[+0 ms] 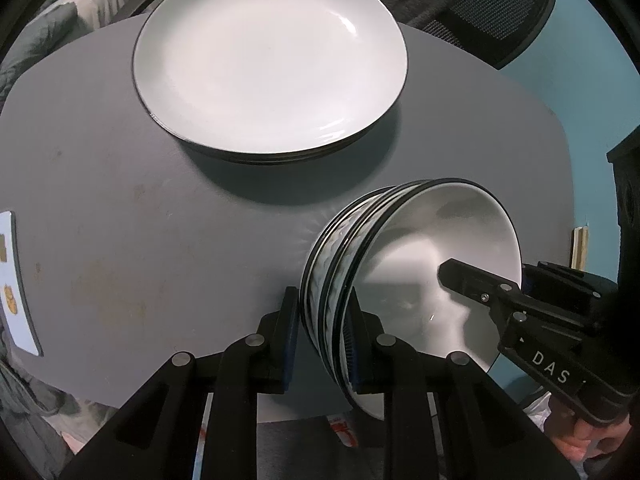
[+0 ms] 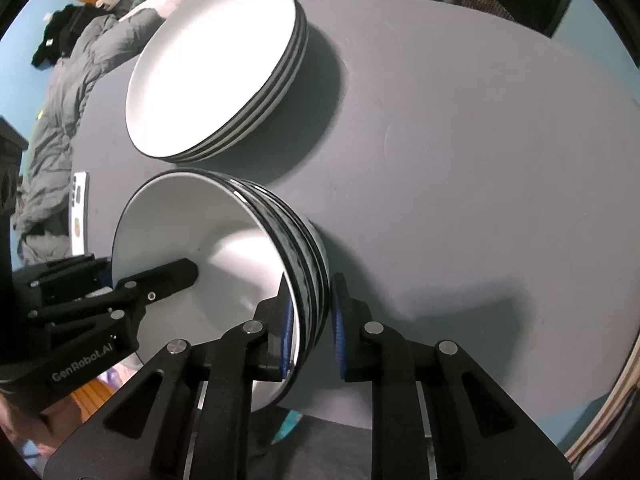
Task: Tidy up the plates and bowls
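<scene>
Both jaws clamp bowl stack (image 1: 404,264) rims.

Left gripper (image 1: 324,312) and right gripper (image 2: 310,300) both point steeply downward, each clamped on opposite rims of the stacked bowls (image 1: 408,256).

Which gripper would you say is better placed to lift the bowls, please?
Neither alone. The left gripper clamps one rim of the nested bowls, and the right gripper clamps the opposite rim. A two-handed lift looks safest, keeping clear of the plates behind.
</scene>
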Demonstrator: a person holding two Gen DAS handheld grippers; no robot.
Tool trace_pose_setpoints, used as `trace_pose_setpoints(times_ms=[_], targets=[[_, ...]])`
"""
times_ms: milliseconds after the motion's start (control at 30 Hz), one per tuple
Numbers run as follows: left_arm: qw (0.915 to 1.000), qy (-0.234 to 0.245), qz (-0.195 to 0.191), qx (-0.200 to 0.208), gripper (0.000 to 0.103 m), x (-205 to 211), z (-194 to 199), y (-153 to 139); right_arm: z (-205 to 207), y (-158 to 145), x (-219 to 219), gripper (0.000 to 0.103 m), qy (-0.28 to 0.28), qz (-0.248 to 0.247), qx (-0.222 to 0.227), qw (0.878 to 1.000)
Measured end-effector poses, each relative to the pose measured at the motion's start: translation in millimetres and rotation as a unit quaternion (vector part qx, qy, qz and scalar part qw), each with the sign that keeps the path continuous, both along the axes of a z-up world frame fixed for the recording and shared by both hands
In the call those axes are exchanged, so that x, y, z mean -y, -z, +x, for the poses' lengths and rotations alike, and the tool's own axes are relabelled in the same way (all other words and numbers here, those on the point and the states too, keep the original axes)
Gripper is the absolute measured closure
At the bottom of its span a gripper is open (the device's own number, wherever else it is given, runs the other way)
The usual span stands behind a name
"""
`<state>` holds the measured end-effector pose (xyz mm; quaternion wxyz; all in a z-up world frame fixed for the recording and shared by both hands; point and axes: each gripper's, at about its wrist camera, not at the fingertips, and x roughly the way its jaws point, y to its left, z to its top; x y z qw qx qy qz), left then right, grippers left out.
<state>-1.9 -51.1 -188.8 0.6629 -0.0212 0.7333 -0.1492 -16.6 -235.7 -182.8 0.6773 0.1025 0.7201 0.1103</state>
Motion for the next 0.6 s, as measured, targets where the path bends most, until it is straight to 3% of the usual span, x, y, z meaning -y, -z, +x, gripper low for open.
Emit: trace_pose_setpoints(times_ms=[267, 600], targets=[[1.0, -0.003, -0.001, 0.0, 0.084, -7, 3, -10, 2, -11, -1, 0.086, -0.001, 0.011, 0.008, 1.0], [0.9997, -0.012, 0.0, 0.021, 0.083, -15, 19, -48, 16, -44, -11, 0.086, -0.01, 0.017, 0.03, 0.999]])
